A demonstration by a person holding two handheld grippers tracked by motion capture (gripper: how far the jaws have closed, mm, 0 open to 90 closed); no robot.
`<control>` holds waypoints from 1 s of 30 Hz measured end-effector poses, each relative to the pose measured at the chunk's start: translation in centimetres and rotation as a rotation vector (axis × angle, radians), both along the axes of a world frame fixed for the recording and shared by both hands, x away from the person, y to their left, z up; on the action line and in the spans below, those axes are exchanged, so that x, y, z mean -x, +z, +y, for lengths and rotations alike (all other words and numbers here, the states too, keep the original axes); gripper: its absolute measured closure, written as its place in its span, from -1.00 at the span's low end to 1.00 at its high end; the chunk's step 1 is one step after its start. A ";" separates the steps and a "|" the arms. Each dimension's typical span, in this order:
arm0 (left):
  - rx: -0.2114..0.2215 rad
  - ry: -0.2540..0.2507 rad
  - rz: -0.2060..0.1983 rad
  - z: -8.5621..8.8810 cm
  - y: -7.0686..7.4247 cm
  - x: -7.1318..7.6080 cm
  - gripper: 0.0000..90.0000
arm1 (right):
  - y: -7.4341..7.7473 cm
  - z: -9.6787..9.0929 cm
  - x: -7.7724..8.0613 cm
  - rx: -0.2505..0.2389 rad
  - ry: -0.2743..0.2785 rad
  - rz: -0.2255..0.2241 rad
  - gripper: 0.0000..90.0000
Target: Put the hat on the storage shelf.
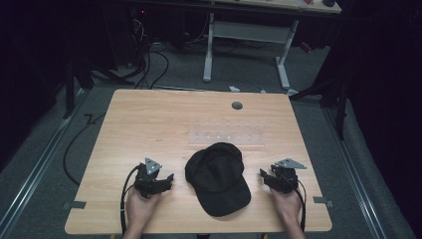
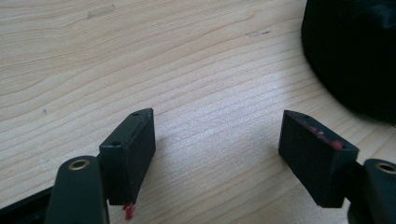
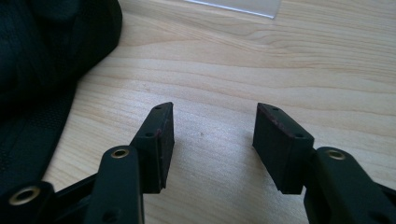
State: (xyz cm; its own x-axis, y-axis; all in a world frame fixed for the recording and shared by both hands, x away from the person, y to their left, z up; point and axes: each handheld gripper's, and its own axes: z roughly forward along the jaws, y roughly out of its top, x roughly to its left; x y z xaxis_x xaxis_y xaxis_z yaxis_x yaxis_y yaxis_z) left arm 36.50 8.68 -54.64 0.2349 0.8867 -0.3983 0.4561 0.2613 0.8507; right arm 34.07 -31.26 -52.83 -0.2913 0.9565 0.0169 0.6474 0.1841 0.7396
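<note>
A black baseball cap [image 1: 218, 177] lies on the wooden table [image 1: 149, 124] near its front edge, brim toward the person. My left gripper [image 1: 169, 178] rests on the table just left of the cap, held by a hand. Its jaws stand wide apart over bare wood, so the left gripper [image 2: 217, 140] is open, with the cap [image 2: 355, 51] at the upper right. My right gripper [image 1: 262, 174] sits just right of the cap. Also open over bare wood, the right gripper [image 3: 212, 128] has the cap [image 3: 42, 60] along the left edge of its view.
A clear plastic sheet [image 1: 226, 135] lies flat behind the cap, and its corner [image 3: 243, 5] shows in the right gripper view. A grey round cable port [image 1: 237, 105] sits near the table's far edge. Beyond the table stand a desk frame [image 1: 246, 45] and floor cables [image 1: 149, 69].
</note>
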 end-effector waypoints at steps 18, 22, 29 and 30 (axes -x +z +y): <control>-0.001 0.000 0.000 0.0 0.0 0.0 -0.39 | 1.6 0.1 1.2 -0.082 0.058 0.015 0.09; -0.001 0.000 0.000 0.0 0.0 0.0 -0.39 | 2.4 0.8 1.1 -0.094 0.091 0.004 0.01; -0.001 0.000 0.000 0.0 0.0 0.0 -0.39 | 3.2 1.6 0.7 -0.112 0.121 0.019 -0.05; 0.000 0.000 0.000 0.0 0.0 0.0 -0.39 | 3.3 1.7 0.6 -0.111 0.127 0.019 -0.06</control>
State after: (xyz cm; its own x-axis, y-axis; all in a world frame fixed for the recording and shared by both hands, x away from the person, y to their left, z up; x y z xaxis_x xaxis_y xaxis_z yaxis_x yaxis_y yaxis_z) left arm 36.50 8.67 -54.64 0.2349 0.8867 -0.3981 0.4559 0.2612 0.8508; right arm 33.47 -29.53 -49.53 -0.4084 0.9039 0.1271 0.6381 0.1832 0.7478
